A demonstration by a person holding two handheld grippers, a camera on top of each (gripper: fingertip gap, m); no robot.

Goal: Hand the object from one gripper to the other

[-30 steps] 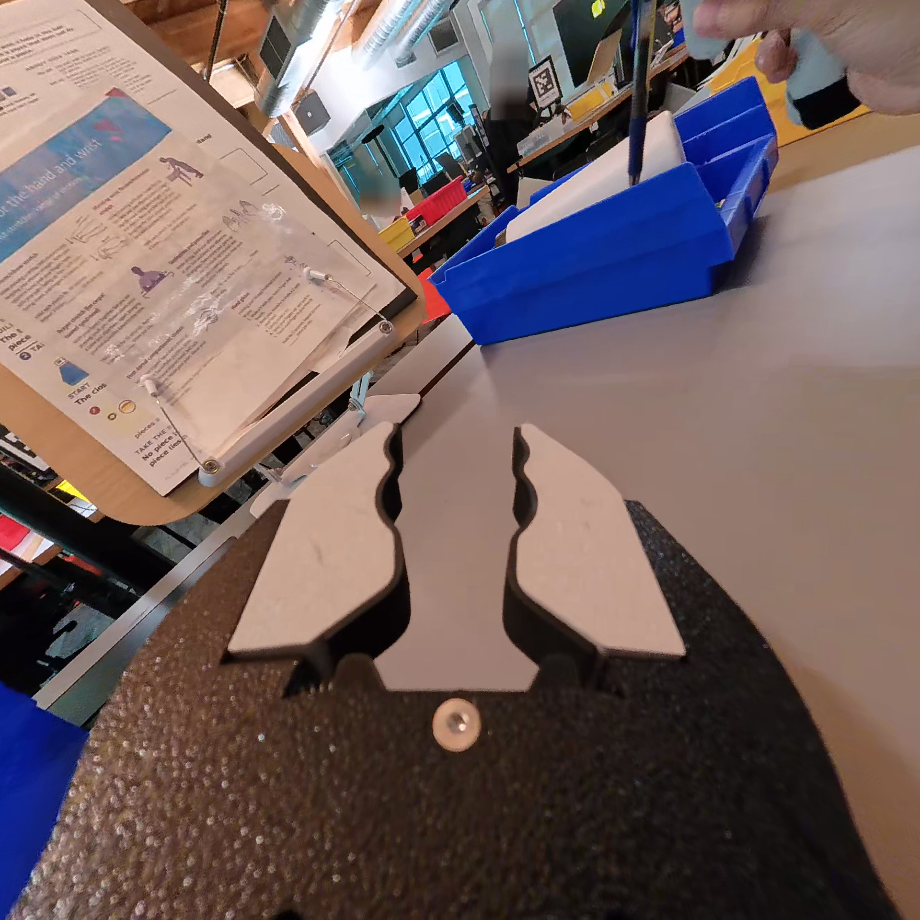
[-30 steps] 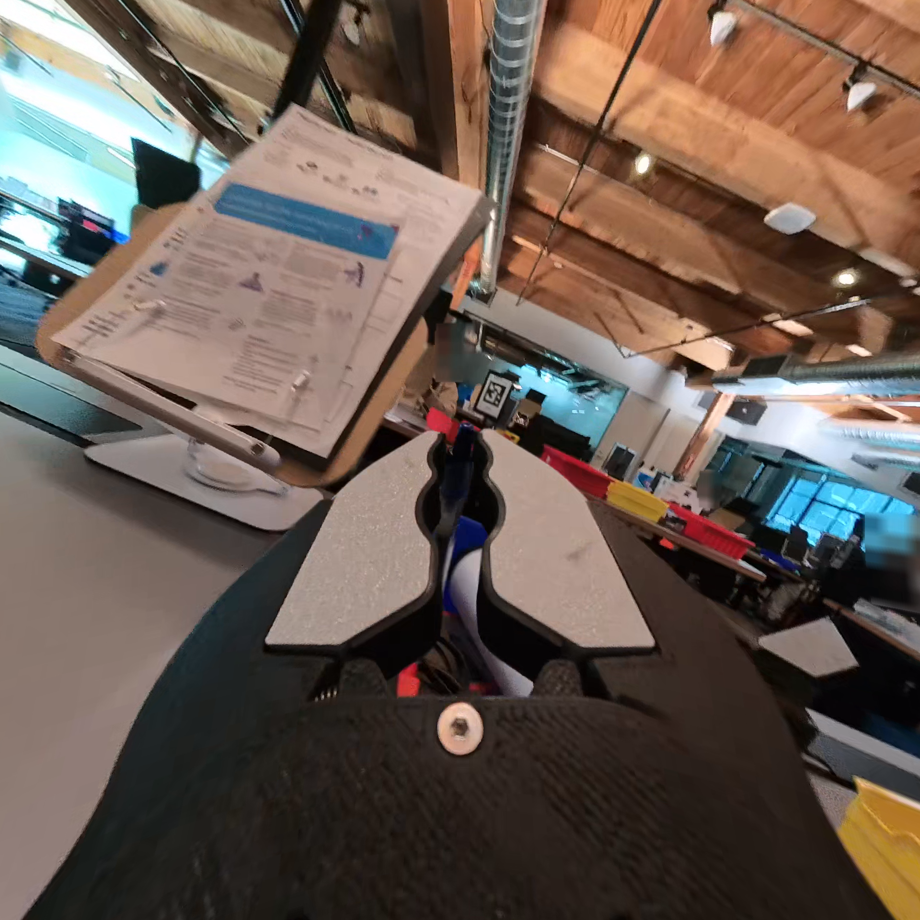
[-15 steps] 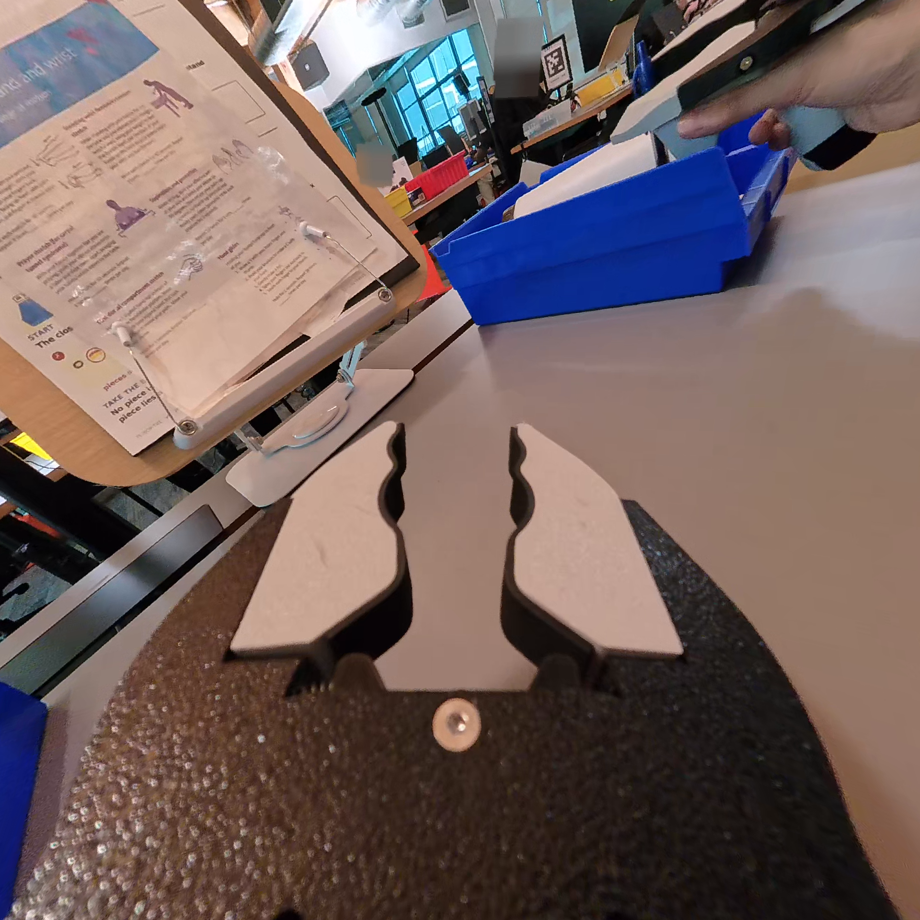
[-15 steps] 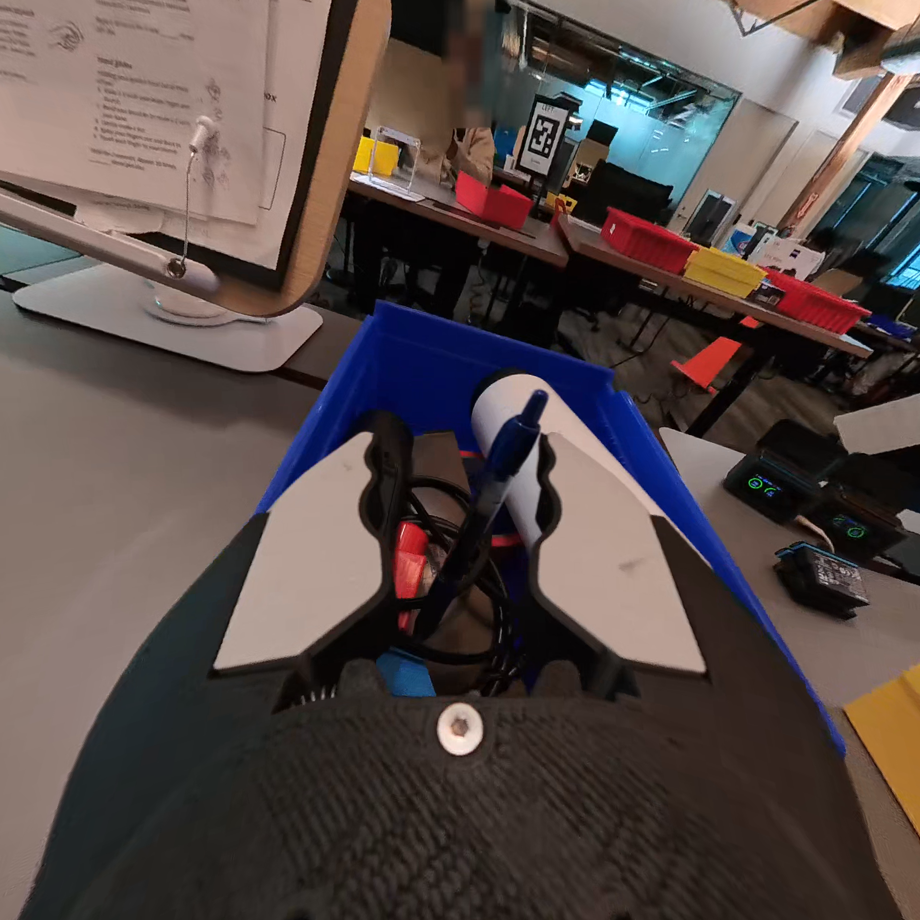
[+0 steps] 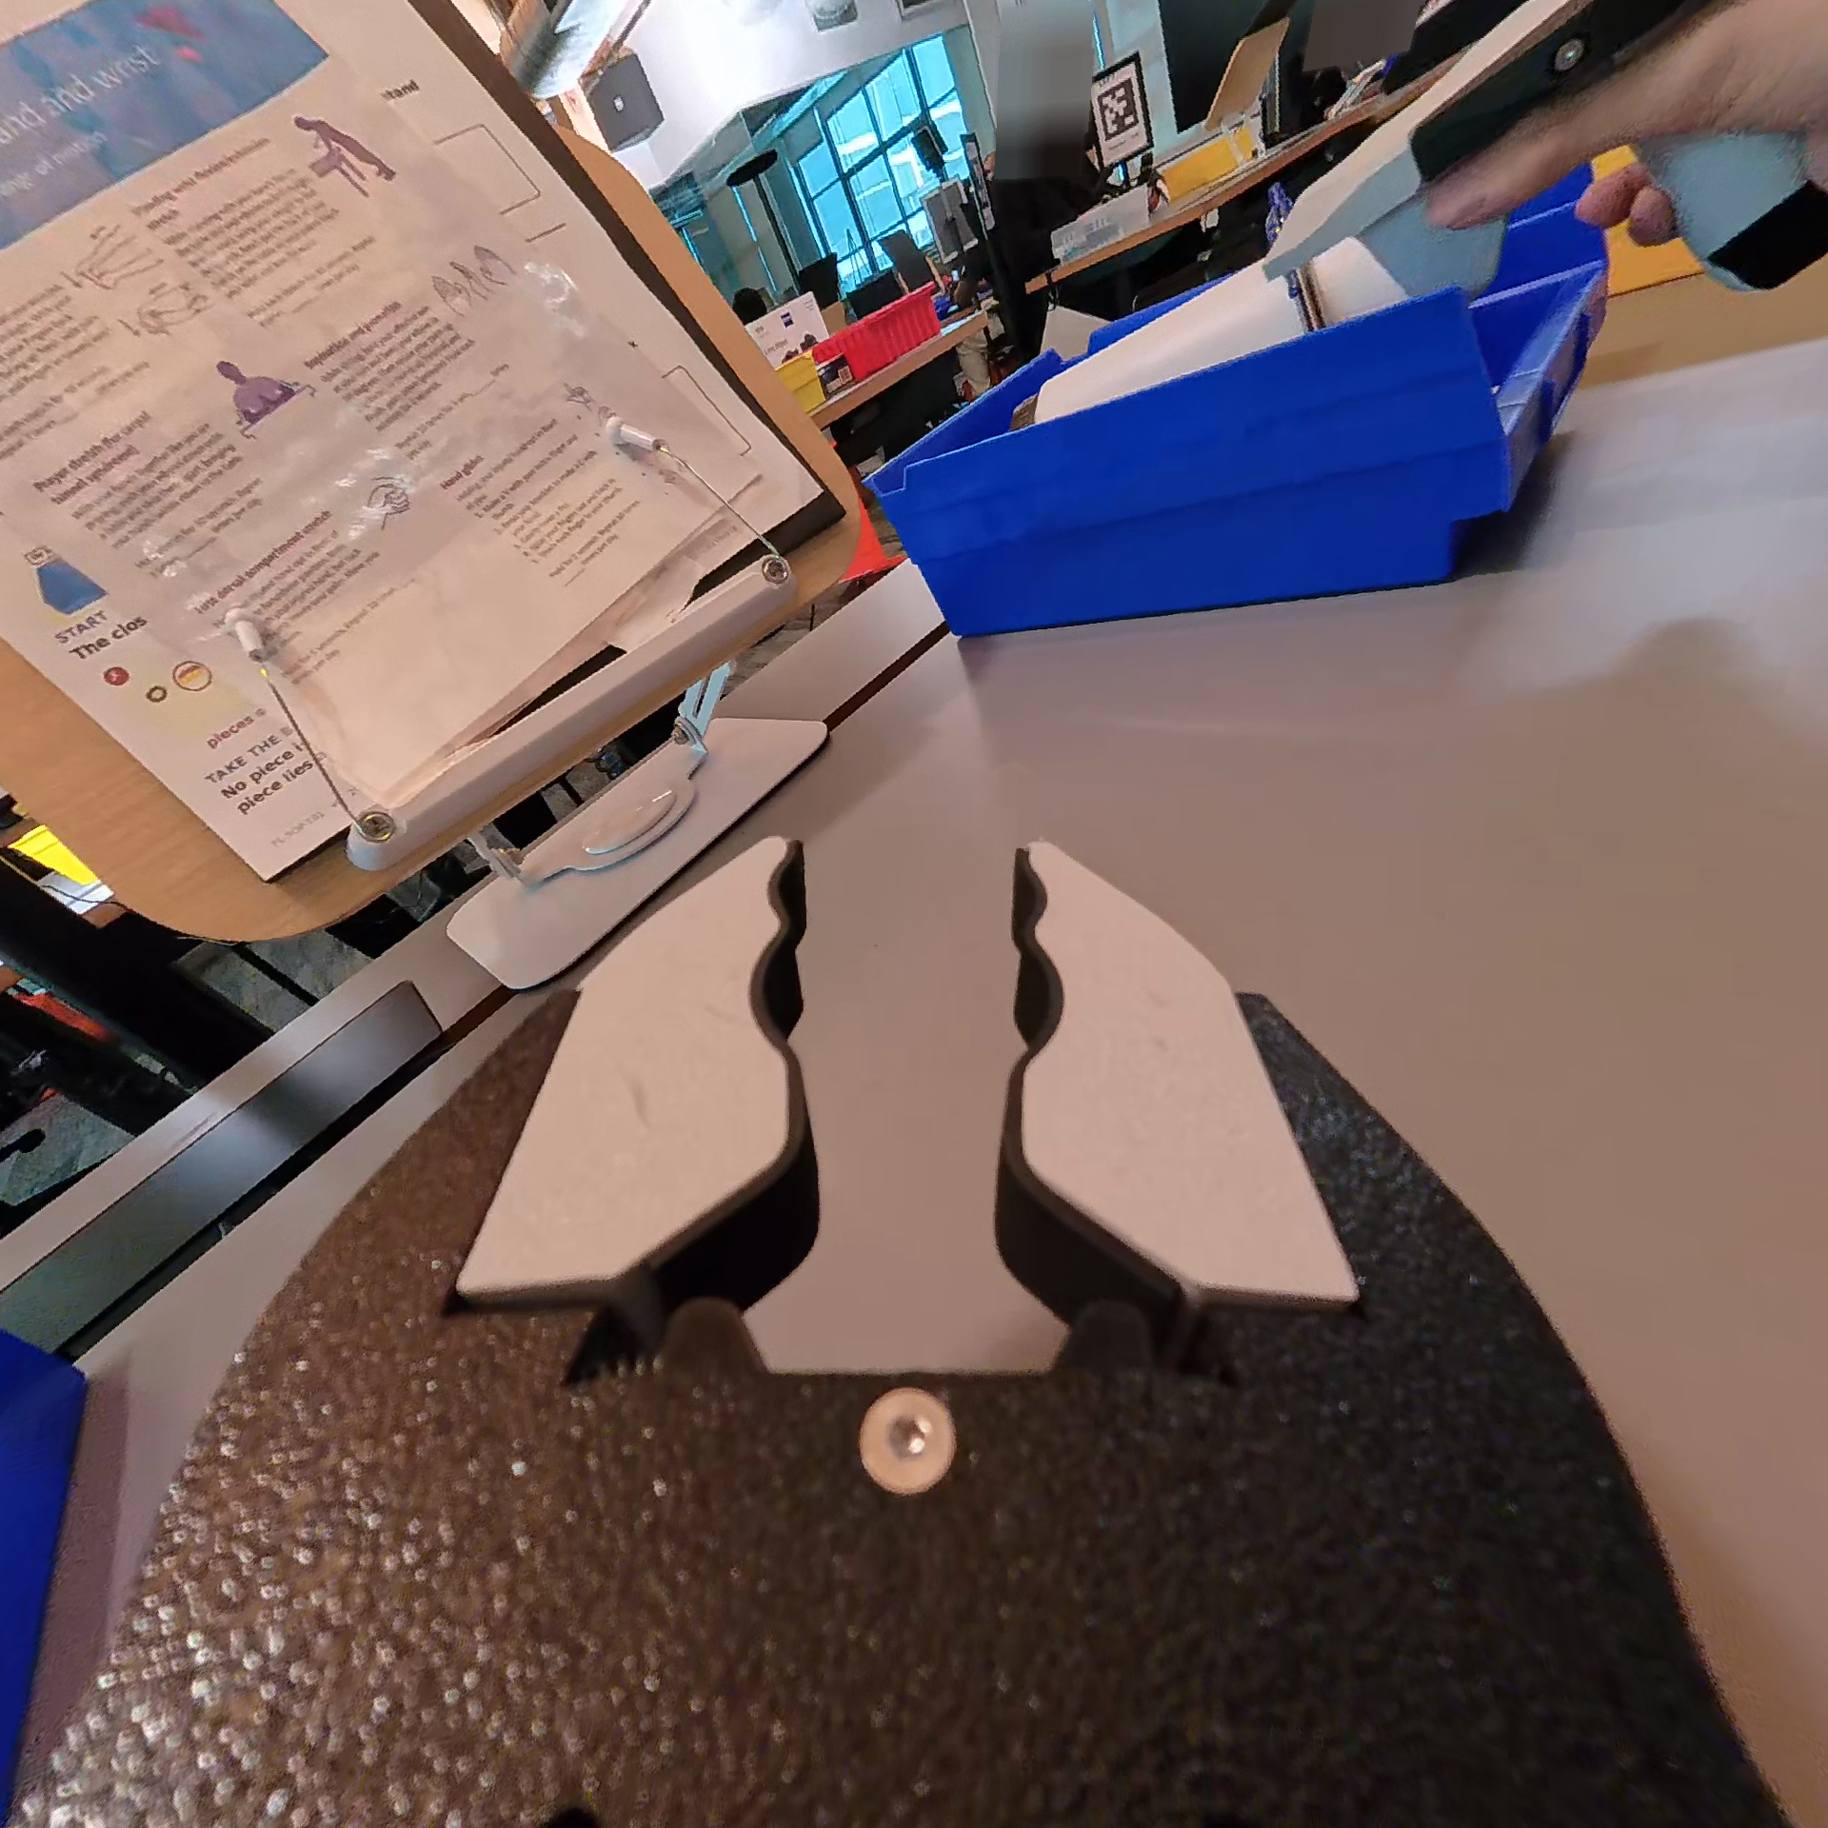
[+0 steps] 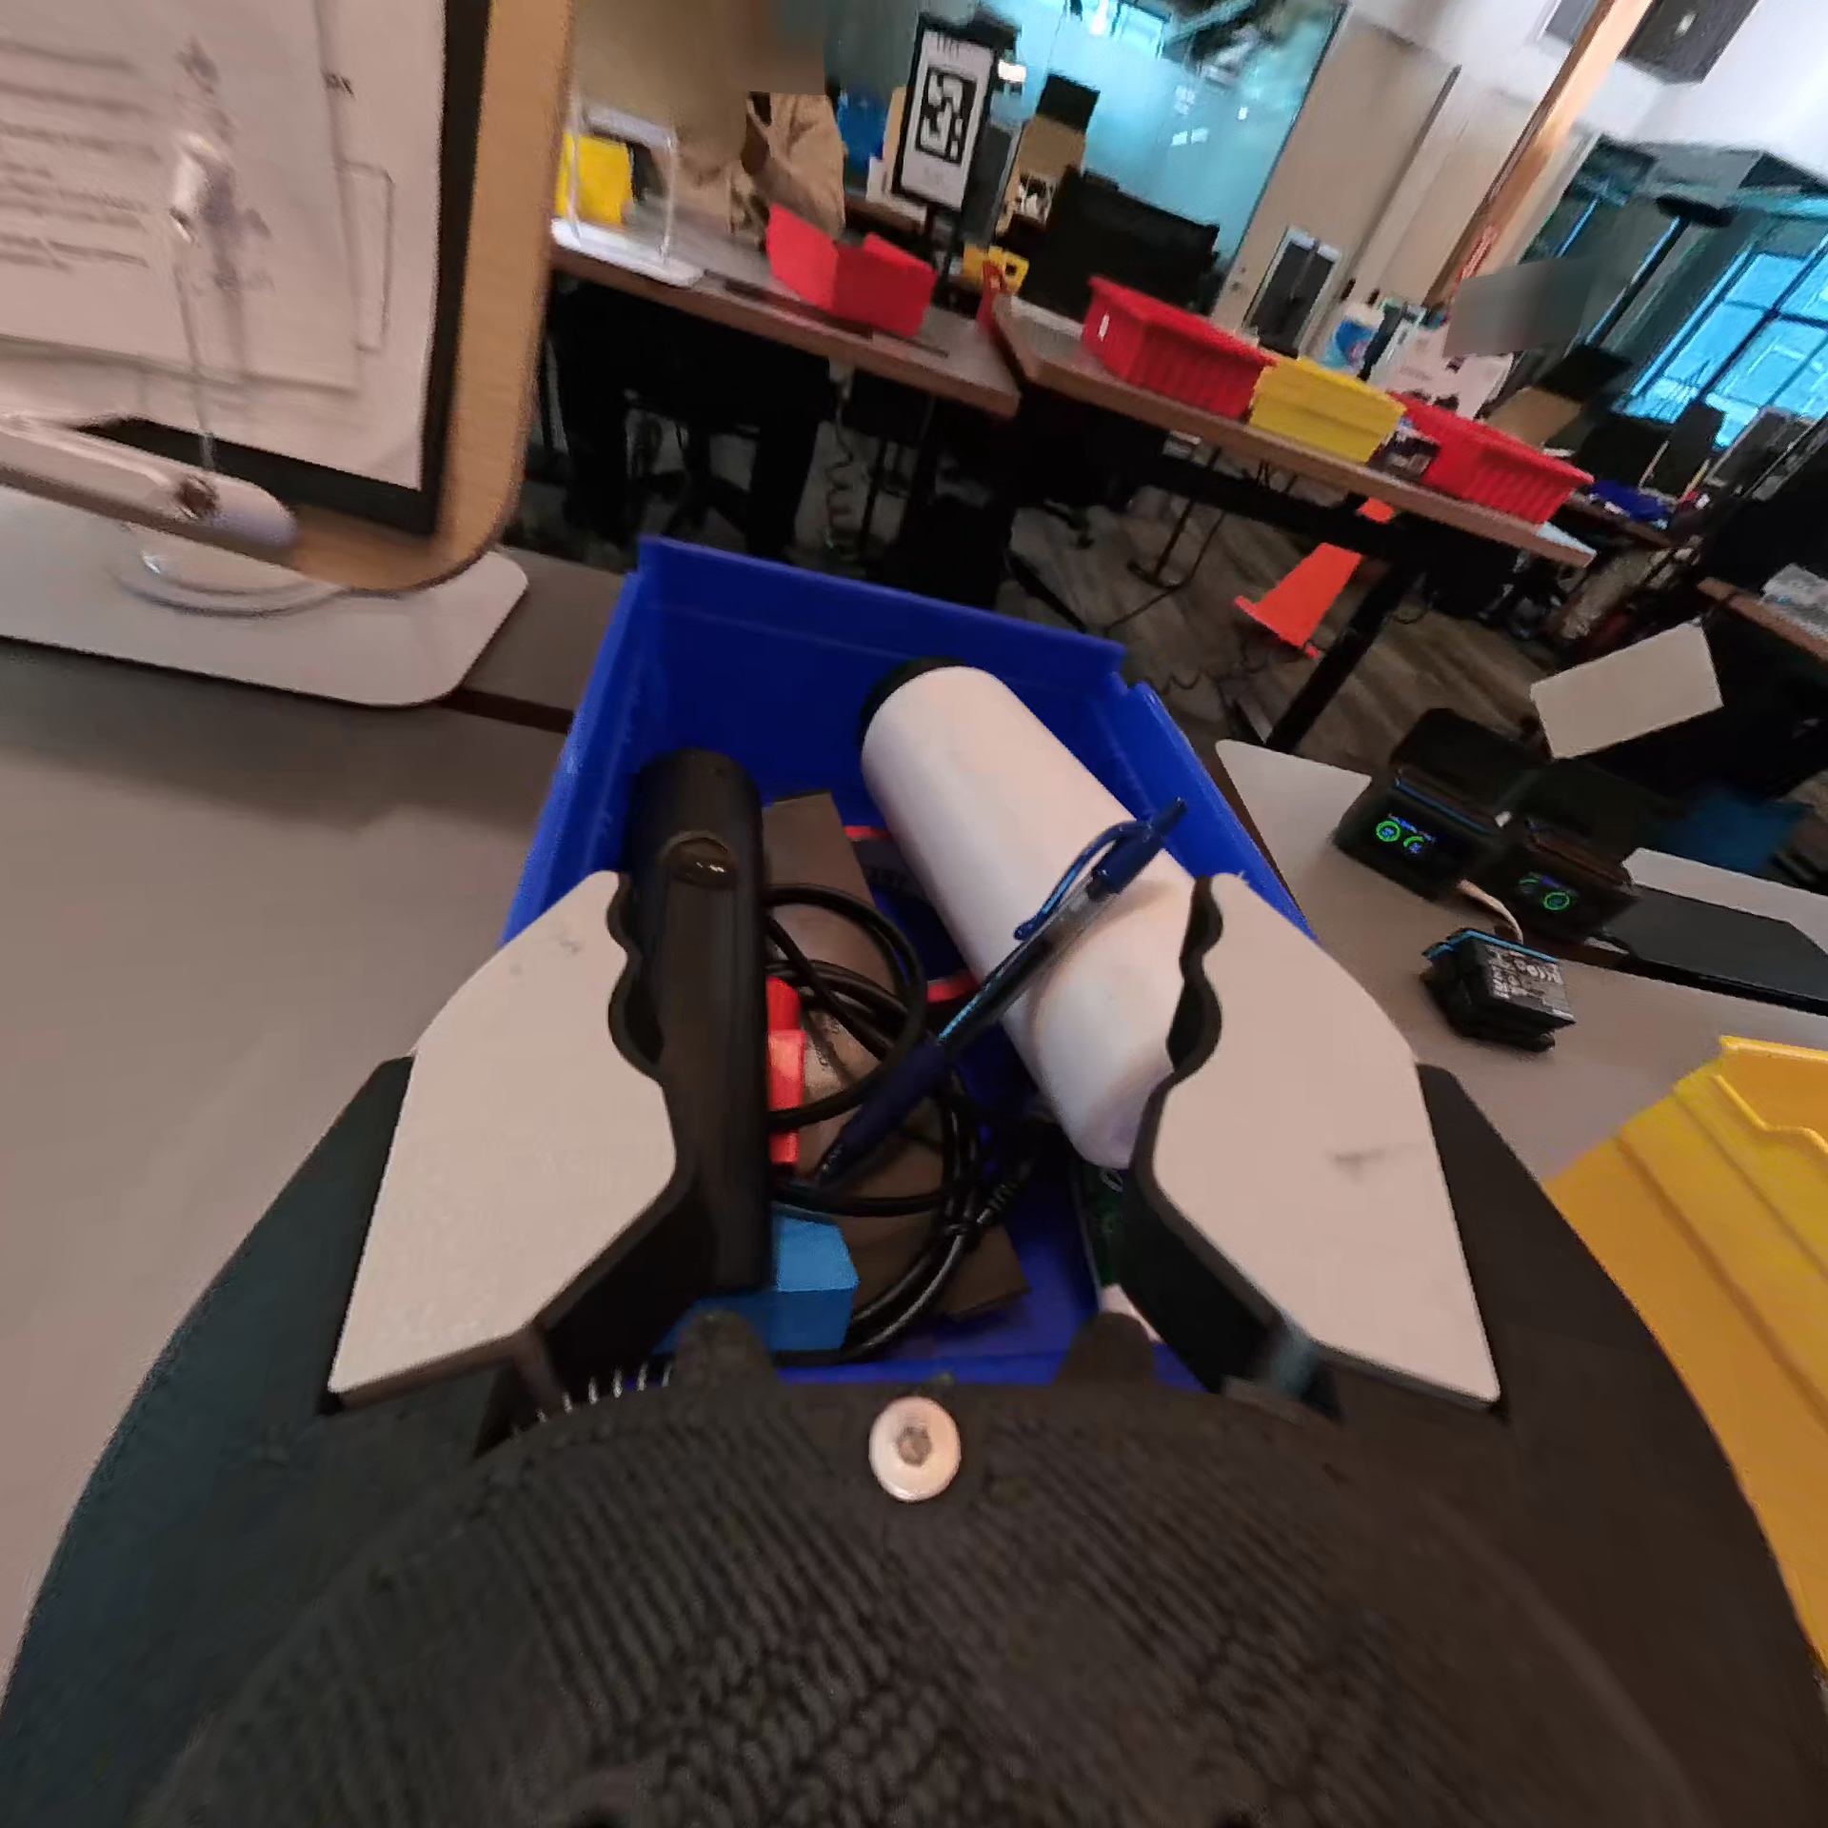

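Two views share one grey worktop (image 5: 1385,841), matte and bare around the left claw (image 5: 902,895), whose jaws stand moderately apart with nothing between them. A document stand (image 5: 376,445) with printed sheets leans at the worktop's far edge beside a blue bin (image 6: 861,643). Behind lies an open workshop: long tables carrying red and yellow bins, tall windows, a marker board.

The right claw (image 6: 905,915) hangs over the bin with jaws spread wide and empty. A blue pen (image 6: 999,989) lies slanted in the bin, its clip end against a white cylinder (image 6: 1019,910), its tip down among black cable (image 6: 870,989) next to a black handle (image 6: 707,890).

Half a second ago the pen stood between narrower jaws; a second ago they were clamped on it, pointed toward the ceiling
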